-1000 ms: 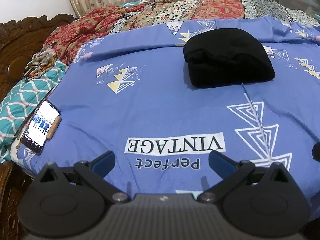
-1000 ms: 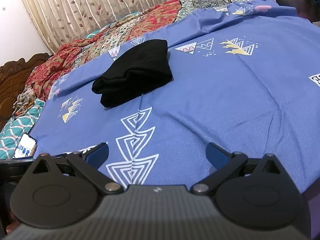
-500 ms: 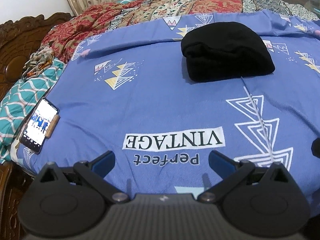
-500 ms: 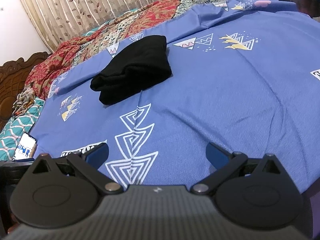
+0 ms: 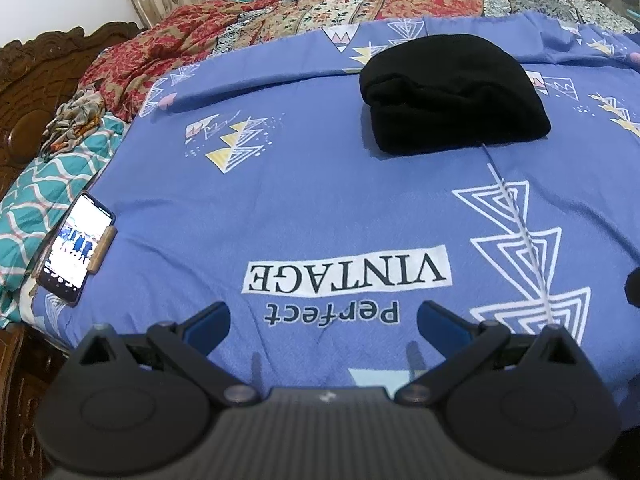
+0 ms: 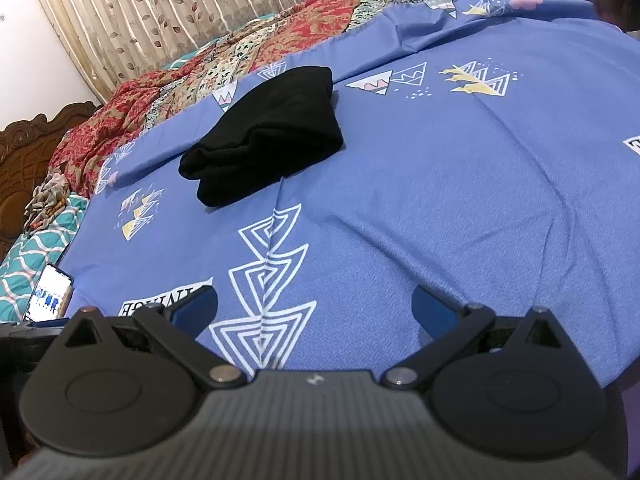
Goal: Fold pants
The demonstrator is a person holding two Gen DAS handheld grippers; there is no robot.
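Both views have tilted slightly since earlier; folded black pants (image 5: 452, 94) lie far ahead on blue bedsheet (image 5: 304, 200), long axis crosswise, well apart from left gripper (image 5: 322, 320) and right gripper (image 6: 314, 306), both spread wide, empty, neither clearly nearer.

A: What blocks the way around the folded black pants (image 5: 452, 100)?

B: Little. The blue bedsheet (image 5: 320, 200) lies bare on every near side of them, wide enough for a gripper. Past the pants, a heaped red patterned quilt (image 5: 280, 20) closes the far edge.

A: And to the pants' left?

B: A lit phone (image 5: 76, 248) sits well apart at the bedsheet's edge, with the carved headboard (image 5: 36, 80) beyond.
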